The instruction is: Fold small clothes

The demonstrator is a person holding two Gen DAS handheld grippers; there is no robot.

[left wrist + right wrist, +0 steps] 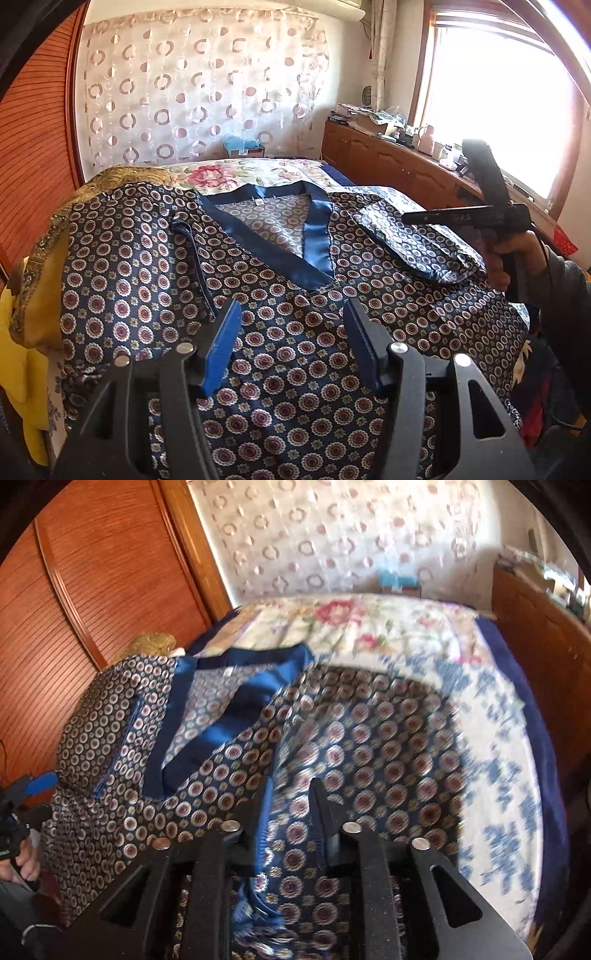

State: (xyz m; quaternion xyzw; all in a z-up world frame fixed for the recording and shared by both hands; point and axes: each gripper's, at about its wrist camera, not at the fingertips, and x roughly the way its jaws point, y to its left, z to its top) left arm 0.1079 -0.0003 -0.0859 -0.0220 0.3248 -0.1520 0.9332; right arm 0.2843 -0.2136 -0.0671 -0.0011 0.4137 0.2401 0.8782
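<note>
The patterned garment [295,350] lies spread over the near half of the bed [388,627], and the far half of the floral bedspread is bare, open room for a gripper to pass. On the left a wooden wardrobe [37,147] stands close against the bed's edge, with a gold cloth [110,181] bunched at that corner and a yellow cloth [18,369] hanging beside it, so that side is tight. On the right a low wooden cabinet [388,158] crowded with small things runs beside the bed under the window [498,92]. The right gripper [406,216] hangs over the garment's right sleeve, blocking that side.
</note>
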